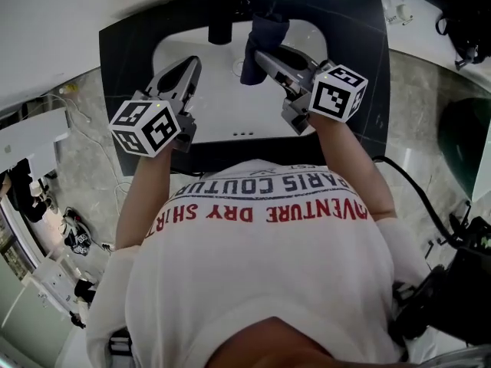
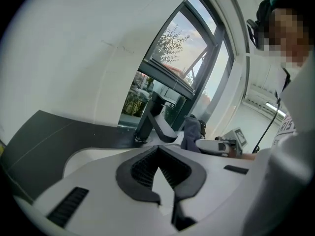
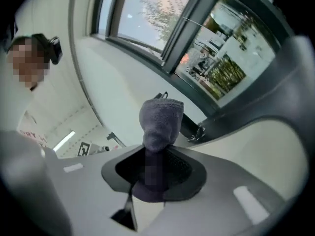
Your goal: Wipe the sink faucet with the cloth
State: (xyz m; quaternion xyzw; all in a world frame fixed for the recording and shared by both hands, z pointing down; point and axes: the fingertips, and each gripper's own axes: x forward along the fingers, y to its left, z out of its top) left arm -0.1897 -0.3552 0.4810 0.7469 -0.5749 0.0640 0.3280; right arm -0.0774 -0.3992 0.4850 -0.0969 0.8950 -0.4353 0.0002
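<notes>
AT THE SINK: My right tongs (image 3: 157, 157) are clenched on a grey-blue cloth (image 3: 160, 119). Its lower end is pinched between the dark pads and the rest stands out past their tips in a bunched wad. Just beyond the cloth, a little to the left of these tongs' tips in the head view, rises the black faucet (image 1: 220, 10). Cloth and faucet are just beside each other, though I cannot tell whether they touch.

My left tongs (image 2: 157, 154) are clenched on nothing, their ribbed pads meeting at the tips. They hover over the left part of the white sink (image 1: 219, 112). From these tongs the faucet stands ahead and slightly right, its spout angling down to the right, toward the cloth and the right tongs.

The two pairs of tongs are apart, and the faucet lies ahead of the gap between them. Each pair carries a cube with black-and-white square markers at its rear end, nearest my body. The dark worktop (image 1: 123, 44) frames the sink outside both pairs of tongs. Behind them, my white shirt (image 1: 253, 282), printed in red and grey, fills the lower part of the head view. Past the faucet, in both gripper views, dark-framed panes show trees and sky.
</notes>
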